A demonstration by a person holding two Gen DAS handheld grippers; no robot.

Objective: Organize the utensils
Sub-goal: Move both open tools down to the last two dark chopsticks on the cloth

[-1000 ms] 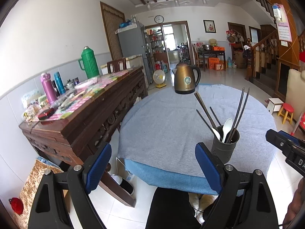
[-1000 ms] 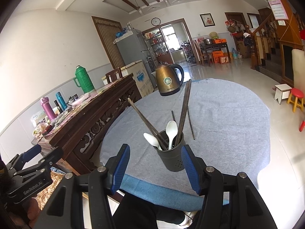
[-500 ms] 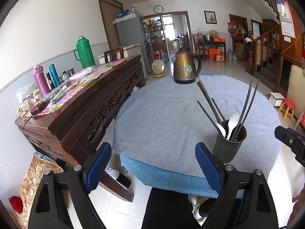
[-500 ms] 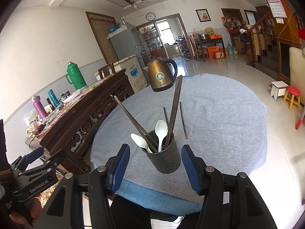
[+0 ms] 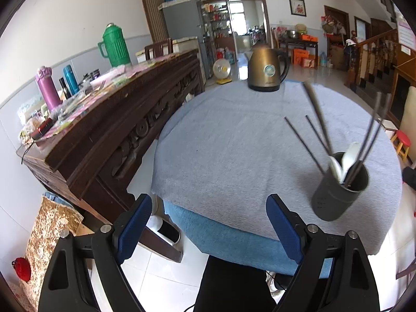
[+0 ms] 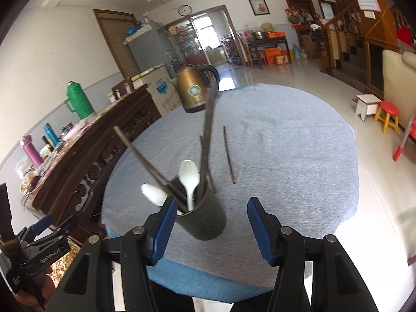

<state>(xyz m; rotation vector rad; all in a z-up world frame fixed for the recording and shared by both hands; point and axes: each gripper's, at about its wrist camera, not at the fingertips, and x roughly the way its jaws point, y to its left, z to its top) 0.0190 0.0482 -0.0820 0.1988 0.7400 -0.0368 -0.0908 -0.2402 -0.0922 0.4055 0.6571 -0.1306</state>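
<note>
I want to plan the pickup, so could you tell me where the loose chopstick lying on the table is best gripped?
Grip the loose chopstick near its middle, coming from above with the fingers set across its length. It lies flat on the grey cloth, apart from the utensil cup, so both long sides look free, though it is thin and low. The right gripper, open, looks nearer.

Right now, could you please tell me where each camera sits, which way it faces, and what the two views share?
Left wrist: on the left gripper, jaws open, facing forward and down over the grey-clothed round table; the dark cylindrical utensil holder stands off to the right.
Right wrist: on the right gripper, jaws open, facing the holder; the left gripper and hand show lower left.
Shared: holder, white spoons, bronze electric kettle.
</note>
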